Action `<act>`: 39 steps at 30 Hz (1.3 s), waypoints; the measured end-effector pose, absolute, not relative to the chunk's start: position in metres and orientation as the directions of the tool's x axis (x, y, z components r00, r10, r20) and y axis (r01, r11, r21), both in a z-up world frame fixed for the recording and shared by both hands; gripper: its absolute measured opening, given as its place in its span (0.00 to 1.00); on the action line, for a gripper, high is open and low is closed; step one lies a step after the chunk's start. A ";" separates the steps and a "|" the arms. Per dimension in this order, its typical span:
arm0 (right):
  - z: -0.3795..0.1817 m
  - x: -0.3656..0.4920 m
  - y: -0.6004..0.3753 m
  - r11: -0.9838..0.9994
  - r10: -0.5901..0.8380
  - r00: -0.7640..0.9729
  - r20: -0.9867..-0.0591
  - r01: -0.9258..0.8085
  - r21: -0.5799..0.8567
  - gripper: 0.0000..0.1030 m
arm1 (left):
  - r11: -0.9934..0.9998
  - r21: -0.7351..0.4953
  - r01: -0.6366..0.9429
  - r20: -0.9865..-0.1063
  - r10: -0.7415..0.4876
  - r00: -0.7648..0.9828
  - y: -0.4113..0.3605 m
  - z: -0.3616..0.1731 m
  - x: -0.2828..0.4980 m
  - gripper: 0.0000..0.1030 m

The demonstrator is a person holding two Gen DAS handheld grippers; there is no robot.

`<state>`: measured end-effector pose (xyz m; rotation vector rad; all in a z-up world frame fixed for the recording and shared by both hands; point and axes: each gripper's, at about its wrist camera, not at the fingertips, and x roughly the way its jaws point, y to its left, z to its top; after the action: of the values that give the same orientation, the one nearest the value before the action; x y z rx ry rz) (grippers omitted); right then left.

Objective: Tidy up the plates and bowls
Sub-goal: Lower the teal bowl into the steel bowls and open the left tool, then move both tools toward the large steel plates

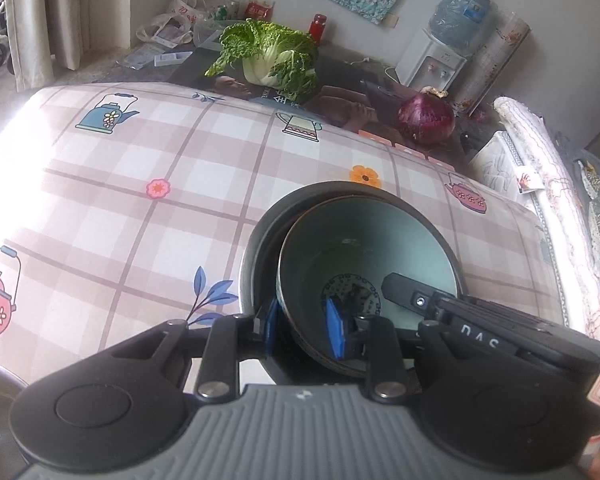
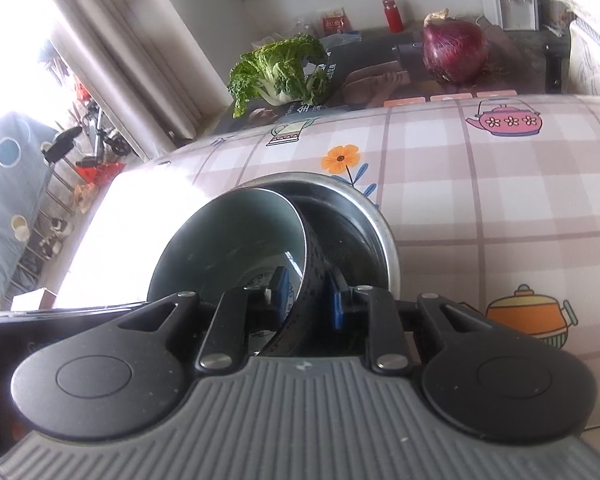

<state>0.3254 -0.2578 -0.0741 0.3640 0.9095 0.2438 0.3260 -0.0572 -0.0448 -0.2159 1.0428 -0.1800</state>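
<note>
Teal bowl (image 1: 364, 240) lower centre of frame, tilted inside steel pot (image 2: 374, 220) on worktop (image 1: 140, 200); both tongs (image 1: 306, 326) (image 2: 308, 300) pinching opposite rims, probably for nesting.

Teal-glazed bowl (image 1: 364, 248); pink-checked teapot-print tablecloth (image 1: 140, 200).

The bowl (image 1: 364, 248) is sitting tilted inside the pot (image 1: 260, 248) near the tabletop's (image 1: 140, 208) front edge, while the cabbage (image 1: 272, 56) and onion (image 1: 426, 118) are lying along the far edge.
</note>
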 end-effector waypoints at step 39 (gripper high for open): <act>-0.022 0.149 -0.280 0.794 0.443 0.702 -0.558 -0.019 0.607 0.74 | 0.935 -0.186 0.302 -0.647 -0.348 0.679 0.012 0.015 0.137 0.81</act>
<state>0.1487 -0.2798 -0.0220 0.6099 0.7573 0.2757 0.1373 0.0121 0.0153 -0.0661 0.7398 -0.3649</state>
